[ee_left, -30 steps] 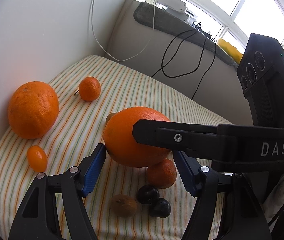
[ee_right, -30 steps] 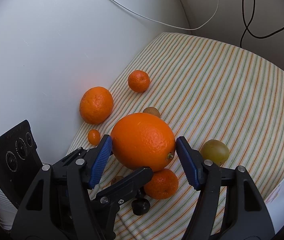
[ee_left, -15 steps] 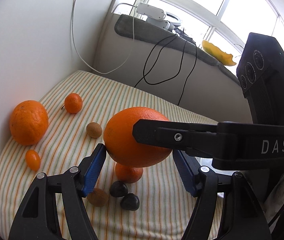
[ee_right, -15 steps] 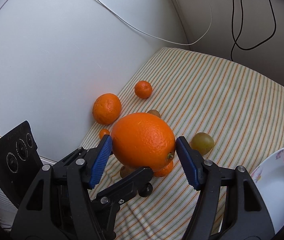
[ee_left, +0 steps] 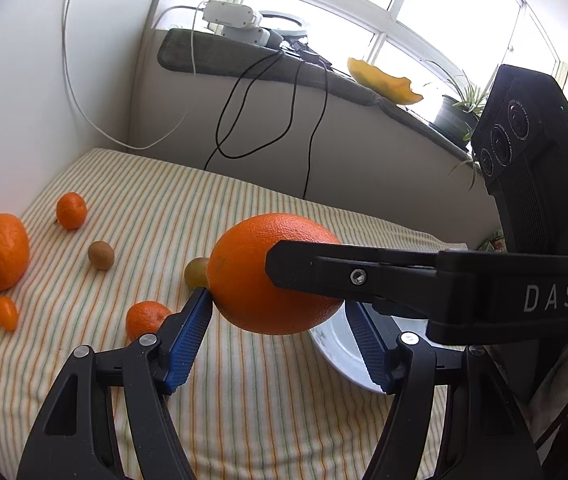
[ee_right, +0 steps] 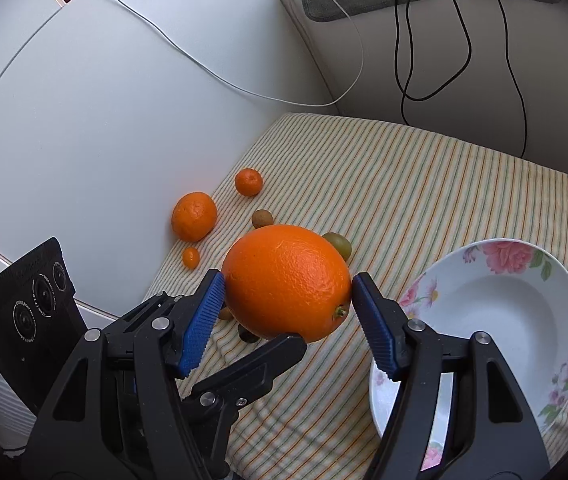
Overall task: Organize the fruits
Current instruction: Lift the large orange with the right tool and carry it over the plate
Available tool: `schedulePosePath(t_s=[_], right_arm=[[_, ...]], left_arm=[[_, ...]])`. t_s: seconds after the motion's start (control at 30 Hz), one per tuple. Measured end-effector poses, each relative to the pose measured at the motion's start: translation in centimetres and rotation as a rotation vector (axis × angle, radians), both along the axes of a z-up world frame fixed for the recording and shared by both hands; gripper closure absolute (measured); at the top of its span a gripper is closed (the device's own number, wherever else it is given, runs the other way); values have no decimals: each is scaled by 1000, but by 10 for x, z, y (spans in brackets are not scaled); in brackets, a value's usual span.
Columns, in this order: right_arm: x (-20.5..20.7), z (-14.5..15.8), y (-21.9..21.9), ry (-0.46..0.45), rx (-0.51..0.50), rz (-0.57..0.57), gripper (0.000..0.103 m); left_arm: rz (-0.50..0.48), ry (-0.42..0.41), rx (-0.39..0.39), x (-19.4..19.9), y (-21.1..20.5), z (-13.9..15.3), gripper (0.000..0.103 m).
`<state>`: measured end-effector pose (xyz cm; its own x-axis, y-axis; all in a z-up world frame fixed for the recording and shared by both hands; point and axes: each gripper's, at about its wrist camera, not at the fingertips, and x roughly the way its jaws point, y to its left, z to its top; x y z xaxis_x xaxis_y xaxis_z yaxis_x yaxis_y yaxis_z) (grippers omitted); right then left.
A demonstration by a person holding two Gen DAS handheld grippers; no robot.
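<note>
A large orange (ee_left: 243,276) (ee_right: 284,280) hangs in the air above the striped cloth (ee_left: 263,400), pinched from two sides. My left gripper (ee_left: 279,312) is shut on it, blue pads at its left and right flanks. My right gripper (ee_right: 288,300) is also shut on it, and one of its black fingers (ee_left: 364,276) crosses the fruit's front. A white flowered bowl-plate (ee_right: 504,300) (ee_left: 340,348) lies empty on the cloth just right of the held orange.
On the cloth by the left wall lie a second big orange (ee_left: 1,250), a mandarin (ee_left: 71,210), a kumquat (ee_left: 7,312), a brown fruit (ee_left: 101,255), a green fruit (ee_left: 196,272) and another mandarin (ee_left: 145,318). Cables (ee_left: 267,120) hang down the back wall.
Both grippers have lifted the large orange higher off the cloth and carried it rightward away from the fruit cluster. The flowered plate has come into view beside it.
</note>
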<state>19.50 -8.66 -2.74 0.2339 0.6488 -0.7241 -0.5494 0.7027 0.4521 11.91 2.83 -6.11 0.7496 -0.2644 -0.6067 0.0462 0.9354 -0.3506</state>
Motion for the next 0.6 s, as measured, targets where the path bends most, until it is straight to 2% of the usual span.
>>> schedulePosePath(t_s=[0.3,0.6], right_arm=[[1,-4,-60,14,13,-88,34],[14,-12,-103,31,20,-154,34]], left_arm=[[-96,11,18,15,-51,-3,34],[-160,33,30,27,-85,-7,34]])
